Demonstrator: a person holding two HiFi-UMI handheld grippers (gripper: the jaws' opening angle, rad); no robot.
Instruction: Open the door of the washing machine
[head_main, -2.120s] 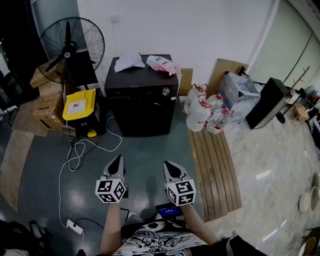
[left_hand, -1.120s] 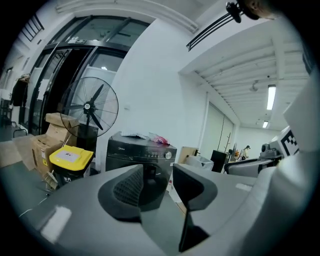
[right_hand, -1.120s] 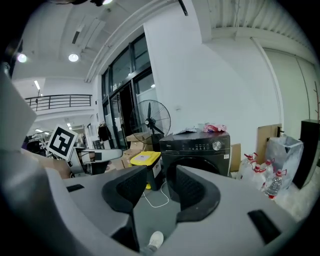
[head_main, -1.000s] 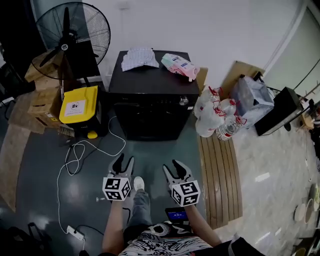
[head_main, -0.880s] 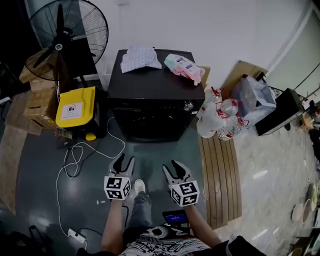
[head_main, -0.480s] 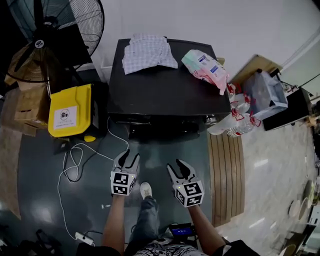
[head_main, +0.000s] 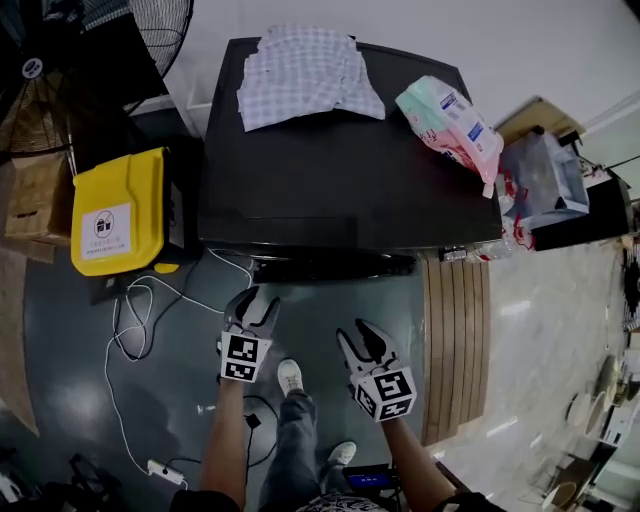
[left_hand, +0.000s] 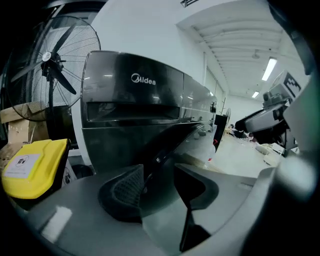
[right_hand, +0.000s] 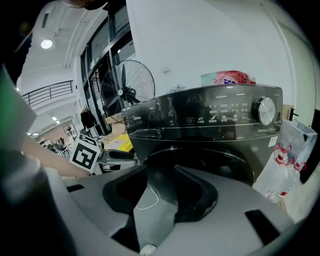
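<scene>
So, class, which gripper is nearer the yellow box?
Left. The left gripper, jaws opening and empty, is just right of the yellow box; the right gripper is farther right.

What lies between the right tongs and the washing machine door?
Bare grey floor crossed by a thin white cable, seen in the right gripper view.

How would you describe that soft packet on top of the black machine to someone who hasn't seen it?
Find the black washing machine against the white wall; two things lie on its top. The packet sits near the right edge: puffy, mint-green and pink plastic, unlike the flat checked cloth to its left.
</scene>
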